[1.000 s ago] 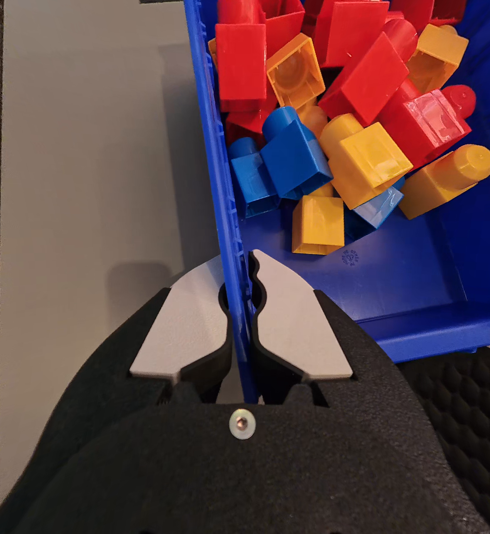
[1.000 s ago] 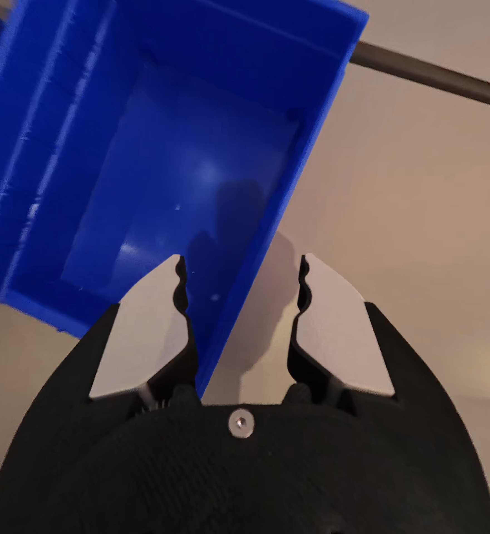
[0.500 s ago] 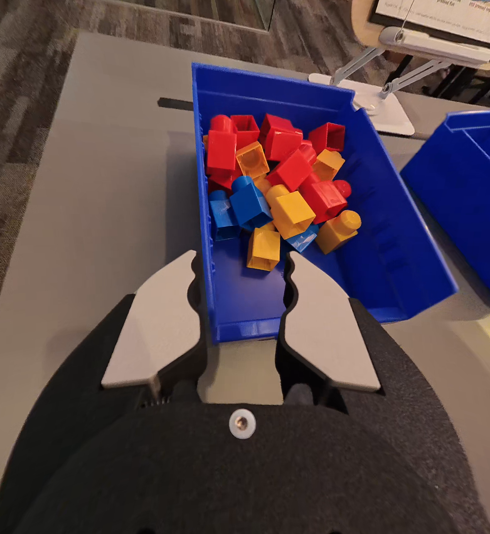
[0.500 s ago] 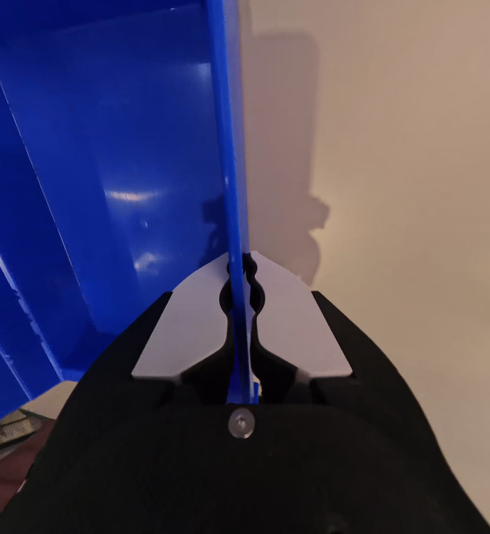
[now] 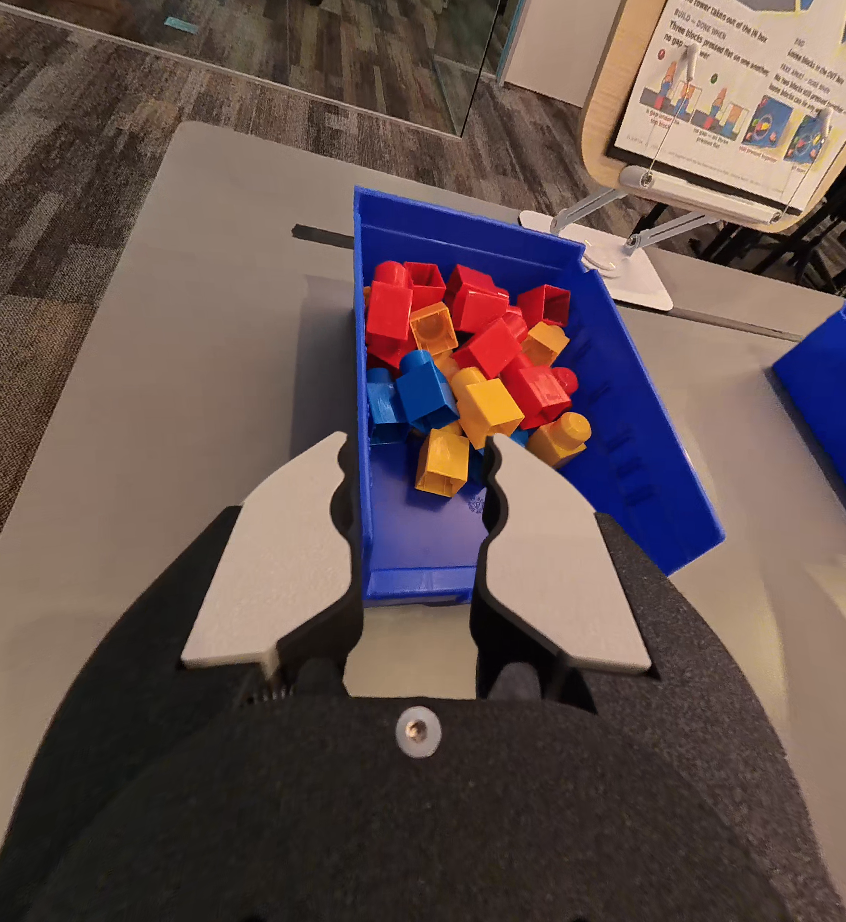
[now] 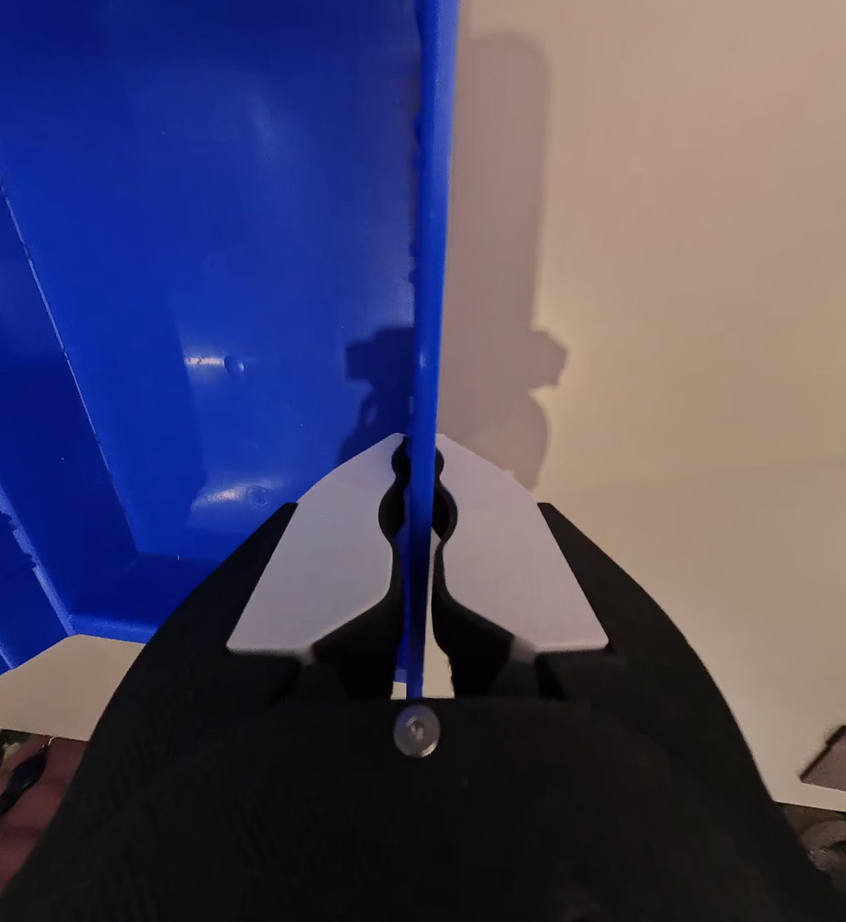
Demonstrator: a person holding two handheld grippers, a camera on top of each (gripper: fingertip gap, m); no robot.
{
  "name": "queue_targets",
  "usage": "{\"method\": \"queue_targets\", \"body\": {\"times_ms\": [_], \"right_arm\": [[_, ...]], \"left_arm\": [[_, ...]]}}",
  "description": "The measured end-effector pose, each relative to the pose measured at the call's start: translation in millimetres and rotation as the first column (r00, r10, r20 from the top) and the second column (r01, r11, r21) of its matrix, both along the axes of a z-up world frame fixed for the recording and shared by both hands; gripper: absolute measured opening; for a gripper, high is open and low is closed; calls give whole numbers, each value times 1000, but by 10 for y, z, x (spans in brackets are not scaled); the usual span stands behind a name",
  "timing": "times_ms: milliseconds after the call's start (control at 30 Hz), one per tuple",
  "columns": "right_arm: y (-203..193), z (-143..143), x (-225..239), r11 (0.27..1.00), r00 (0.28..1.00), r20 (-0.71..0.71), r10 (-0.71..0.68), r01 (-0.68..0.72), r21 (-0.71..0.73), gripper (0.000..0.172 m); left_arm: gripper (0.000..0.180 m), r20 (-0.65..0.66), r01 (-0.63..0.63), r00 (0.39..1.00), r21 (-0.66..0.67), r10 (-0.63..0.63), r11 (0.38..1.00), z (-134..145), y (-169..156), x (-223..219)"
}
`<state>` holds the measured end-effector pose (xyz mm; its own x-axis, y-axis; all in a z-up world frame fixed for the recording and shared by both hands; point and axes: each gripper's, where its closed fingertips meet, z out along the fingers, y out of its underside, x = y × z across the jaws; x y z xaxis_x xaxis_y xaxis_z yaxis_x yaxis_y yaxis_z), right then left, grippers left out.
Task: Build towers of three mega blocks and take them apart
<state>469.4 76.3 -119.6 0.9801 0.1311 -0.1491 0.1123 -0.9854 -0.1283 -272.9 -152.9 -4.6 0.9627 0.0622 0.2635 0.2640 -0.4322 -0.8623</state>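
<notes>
Glossy red, yellow and blue plastic blocks (image 5: 470, 364) fill the blue bin (image 5: 625, 449) at frame centre — left gripper (image 5: 418, 444) gapes, gripping nothing; right gripper (image 6: 421, 441) pinches the second bin's thin blue wall (image 6: 430, 249).

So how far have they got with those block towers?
Barely started. No tower shows anywhere: the red, yellow and blue blocks lie loose in the blue bin. The right gripper is clamped on the side wall of an empty blue bin. The left gripper hangs open, holding nothing. All stacking remains.
</notes>
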Motion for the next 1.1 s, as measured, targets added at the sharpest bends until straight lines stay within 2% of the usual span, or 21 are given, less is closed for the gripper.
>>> {"method": "queue_targets", "body": {"times_ms": [200, 333, 400, 467, 500, 567, 633, 700, 800, 867, 900, 1000, 1100], "right_arm": [[2, 0, 77, 999, 999, -8, 39, -39, 19, 7], [0, 17, 82, 996, 996, 24, 83, -84, 40, 8], [67, 143, 109, 986, 991, 86, 98, -109, 126, 10], [223, 483, 149, 947, 985, 161, 55, -103, 304, 23], [302, 741, 148, 904, 982, 188, 21, -99, 417, 28], [374, 1359, -10, 763, 986, 167, -9, -101, 638, 37], [285, 1947, -393, 600, 995, 70, 69, -97, 794, 44], [111, 2407, -804, 466, 983, -29, 179, -59, 883, 45], [-111, 2815, -1272, 318, 946, -117, 303, 15, 948, 46], [-187, 2880, -1487, 260, 924, -136, 356, 42, 965, 47], [-207, 2851, -1579, 253, 915, -141, 379, 44, 966, 47], [-206, 2613, -1781, 279, 895, -131, 425, 8, 960, 46], [-126, 2405, -1890, 341, 886, -103, 453, -66, 938, 49]], "left_arm": [[49, 15, -12, 1000, 62, 11, 998, 139, 87, 32], [51, -31, 9, 1000, 84, -6, 996, 281, 86, 133], [51, -69, 58, 996, 108, -50, 993, 379, 75, 250], [54, -110, 118, 988, 123, -105, 985, 433, 78, 387], [57, -127, 154, 982, 126, -138, 980, 432, 92, 462], [58, -124, 233, 968, 119, -218, 965, 346, 151, 642], [59, -83, 260, 963, 59, -255, 964, 136, 254, 753], [54, -62, 264, 963, 7, -263, 965, -47, 373, 850], [46, -45, 207, 976, -87, -211, 975, -266, 544, 946], [48, -66, 138, 986, -179, -151, 974, -443, 657, 918], [49, -64, 108, 990, -223, -126, 969, -524, 704, 908], [51, -111, 22, 992, -328, -61, 944, -691, 812, 841], [50, -181, -49, 983, -389, -24, 920, -760, 915, 755]]}}
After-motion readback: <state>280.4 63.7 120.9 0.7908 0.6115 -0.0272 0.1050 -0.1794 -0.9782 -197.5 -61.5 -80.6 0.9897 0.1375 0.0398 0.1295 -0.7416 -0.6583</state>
